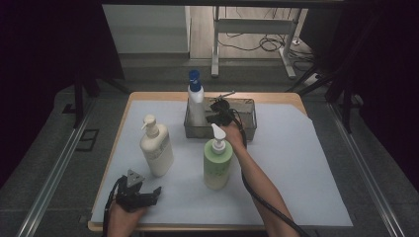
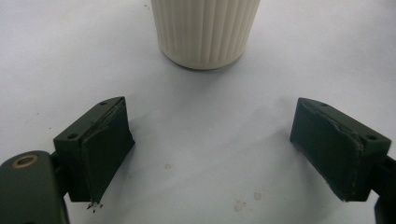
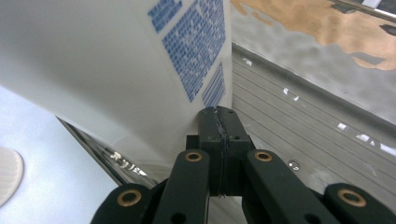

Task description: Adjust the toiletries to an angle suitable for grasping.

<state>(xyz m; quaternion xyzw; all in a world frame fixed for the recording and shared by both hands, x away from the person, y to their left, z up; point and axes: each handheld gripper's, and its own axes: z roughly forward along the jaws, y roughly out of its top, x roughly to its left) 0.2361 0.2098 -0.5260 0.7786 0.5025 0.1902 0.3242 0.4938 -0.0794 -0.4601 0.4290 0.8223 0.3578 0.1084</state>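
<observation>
Right gripper [image 1: 216, 111] was inside the metal tray [image 1: 247, 129] with its jaws pressed together on nothing, right up against the blue-capped white bottle [image 1: 195, 98] standing there. Left gripper [image 1: 148, 195] sat wide open near the cream pump bottle [image 1: 155, 147].

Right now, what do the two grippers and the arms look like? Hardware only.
Both grippers are black. Left gripper carries a grey three-cornered plate on top; its square pads look worn at the edges. Right gripper has brass-coloured pivot pins on its linkage. A black cable trails from each. Forearms bare, no sleeves visible.
</observation>
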